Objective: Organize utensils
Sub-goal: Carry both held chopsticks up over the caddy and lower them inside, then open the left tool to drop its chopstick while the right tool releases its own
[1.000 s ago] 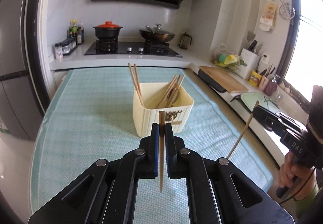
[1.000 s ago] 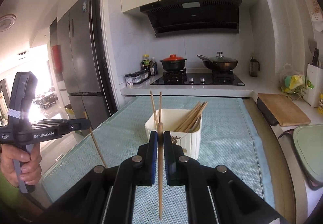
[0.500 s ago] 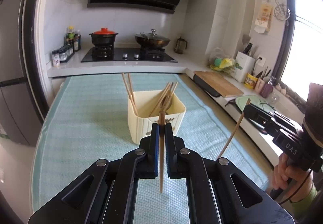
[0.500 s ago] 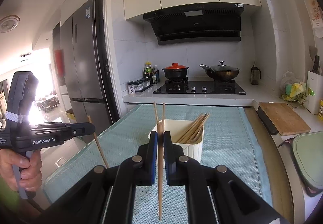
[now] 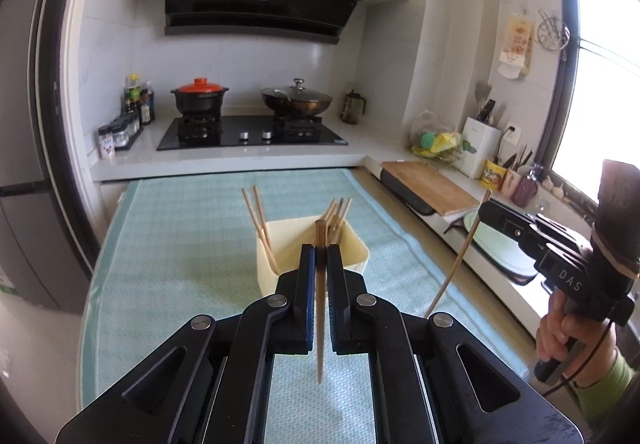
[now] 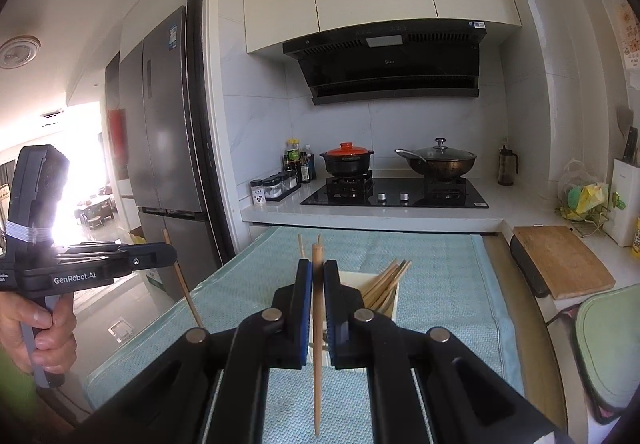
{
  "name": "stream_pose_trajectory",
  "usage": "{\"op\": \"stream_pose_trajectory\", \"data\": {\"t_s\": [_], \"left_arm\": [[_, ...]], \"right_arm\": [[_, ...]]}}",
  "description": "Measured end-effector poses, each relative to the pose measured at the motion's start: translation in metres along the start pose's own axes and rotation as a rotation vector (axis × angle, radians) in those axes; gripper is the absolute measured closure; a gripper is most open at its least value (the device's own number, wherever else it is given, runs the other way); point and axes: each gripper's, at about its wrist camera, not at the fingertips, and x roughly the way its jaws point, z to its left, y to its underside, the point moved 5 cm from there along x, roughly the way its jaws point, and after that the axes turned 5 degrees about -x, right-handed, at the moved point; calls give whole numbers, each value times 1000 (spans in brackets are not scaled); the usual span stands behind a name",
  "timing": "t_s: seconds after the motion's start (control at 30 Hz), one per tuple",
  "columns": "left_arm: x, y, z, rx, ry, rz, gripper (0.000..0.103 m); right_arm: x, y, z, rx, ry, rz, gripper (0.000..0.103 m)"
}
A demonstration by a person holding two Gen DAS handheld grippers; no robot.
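The left tongs (image 5: 320,264) are closed on one wooden chopstick (image 5: 320,308), held upright above the surface (image 5: 180,244) with its green cloth. The right tongs (image 6: 318,280) grip a second chopstick (image 6: 317,356) the same way. The cream box (image 5: 356,252) ahead holds more chopsticks. Readable writing: "GenRobot.AI" on the left tool, "DAS" on the right one.

Cream utensil box (image 5: 312,264), ribbed front, on pale teal woven-check mat (image 5: 180,244). Tan wooden chopsticks (image 5: 258,220) inside box. Beyond box: black pot, orange-red lid (image 5: 200,86); black hob (image 5: 252,130); white marbled wall tiles (image 5: 248,60).
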Motion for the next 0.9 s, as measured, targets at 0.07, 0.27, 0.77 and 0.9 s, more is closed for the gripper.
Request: {"op": "stream_pose_trajectory", "data": {"t_s": [0.07, 0.27, 0.77, 0.9], "left_arm": [[1, -16, 0, 3, -3, -25, 99], [15, -69, -3, 6, -13, -111, 99], [145, -77, 25, -71, -58, 31, 99], [179, -55, 44, -120, -73, 130, 99]], "right_arm": [[4, -15, -3, -22, 12, -24, 97], [27, -62, -12, -66, 32, -85, 97], [169, -42, -30, 21, -44, 44, 97], [209, -9, -41, 96, -73, 150, 97]]}}
